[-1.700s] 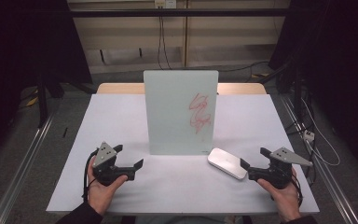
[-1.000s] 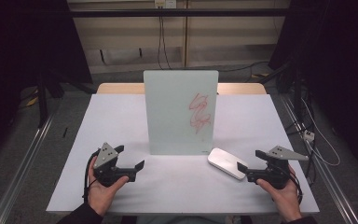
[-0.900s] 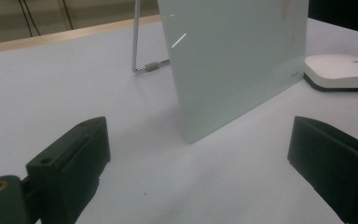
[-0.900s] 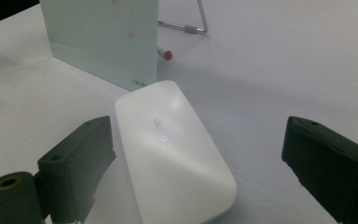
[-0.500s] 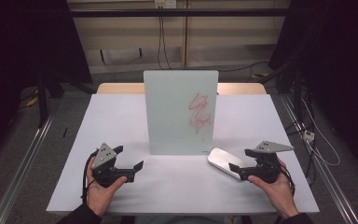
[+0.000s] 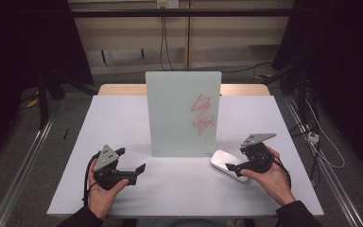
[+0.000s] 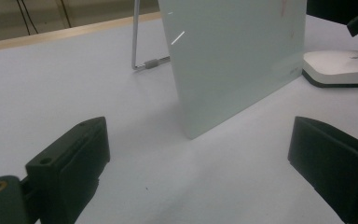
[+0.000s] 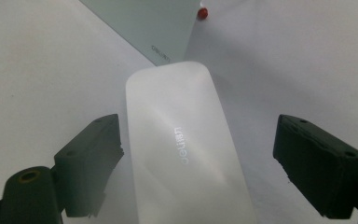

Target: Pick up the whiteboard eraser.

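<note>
An upright frosted glass board (image 6: 182,116) with a red scribble (image 6: 202,113) stands mid-table. Just right of its foot lies a white eraser block (image 6: 220,161). My right gripper (image 6: 236,160) is at the block's near end. In the right gripper view the eraser (image 8: 182,149) lies between the jaws of the right gripper (image 8: 198,130). They have just been closing: the left jaw is close to its edge, the right jaw well clear, so it is still open. My left gripper (image 6: 132,160) rests open at the front left. The left gripper (image 7: 200,135) faces the board (image 7: 233,56) with nothing between its jaws.
The table (image 6: 123,118) has a white top with a wooden strip along the far edge. Behind the board a wire stand (image 7: 140,46) props it up. A small red object (image 8: 203,12) lies by the board's corner. Dark floor and rails flank the table.
My right gripper has moved left to the eraser, and its jaws now stand on either side of the block and are narrower. The left gripper has stayed put.
</note>
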`<state>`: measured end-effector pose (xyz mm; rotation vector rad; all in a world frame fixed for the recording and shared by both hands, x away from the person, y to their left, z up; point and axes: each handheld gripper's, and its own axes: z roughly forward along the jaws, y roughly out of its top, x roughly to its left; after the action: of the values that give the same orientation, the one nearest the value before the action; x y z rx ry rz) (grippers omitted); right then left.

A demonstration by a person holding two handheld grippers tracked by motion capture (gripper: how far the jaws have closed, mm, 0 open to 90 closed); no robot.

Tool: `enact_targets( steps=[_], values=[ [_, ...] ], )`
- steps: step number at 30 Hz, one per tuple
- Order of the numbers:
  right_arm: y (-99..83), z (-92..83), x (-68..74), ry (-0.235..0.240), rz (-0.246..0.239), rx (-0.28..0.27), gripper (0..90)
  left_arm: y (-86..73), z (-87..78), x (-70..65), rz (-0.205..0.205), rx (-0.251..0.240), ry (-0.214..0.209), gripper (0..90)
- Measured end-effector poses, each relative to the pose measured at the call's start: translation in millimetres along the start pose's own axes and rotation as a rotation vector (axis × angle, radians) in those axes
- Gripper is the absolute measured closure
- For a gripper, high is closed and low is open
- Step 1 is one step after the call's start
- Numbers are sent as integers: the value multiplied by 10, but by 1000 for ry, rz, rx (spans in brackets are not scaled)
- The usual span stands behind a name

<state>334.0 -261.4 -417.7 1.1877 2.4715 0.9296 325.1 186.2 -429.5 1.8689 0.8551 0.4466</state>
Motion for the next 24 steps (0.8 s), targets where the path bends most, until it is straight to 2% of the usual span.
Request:
enact_targets(
  steps=[5,10,11,20,24],
  values=[
    [53,83,-35,21,-26,65,181,4,7,3,11,4,1,52],
    [88,103,-14,38,-55,80,219,1,11,2,6,5,-1,53],
    [97,129,11,44,-77,98,223,3,9,6,9,5,-2,52],
    [120,258,72,46,-129,175,264,4,7,5,5,4,-1,52],
    [113,270,65,43,-137,187,292,0,12,10,-3,2,-1,52]
  ],
)
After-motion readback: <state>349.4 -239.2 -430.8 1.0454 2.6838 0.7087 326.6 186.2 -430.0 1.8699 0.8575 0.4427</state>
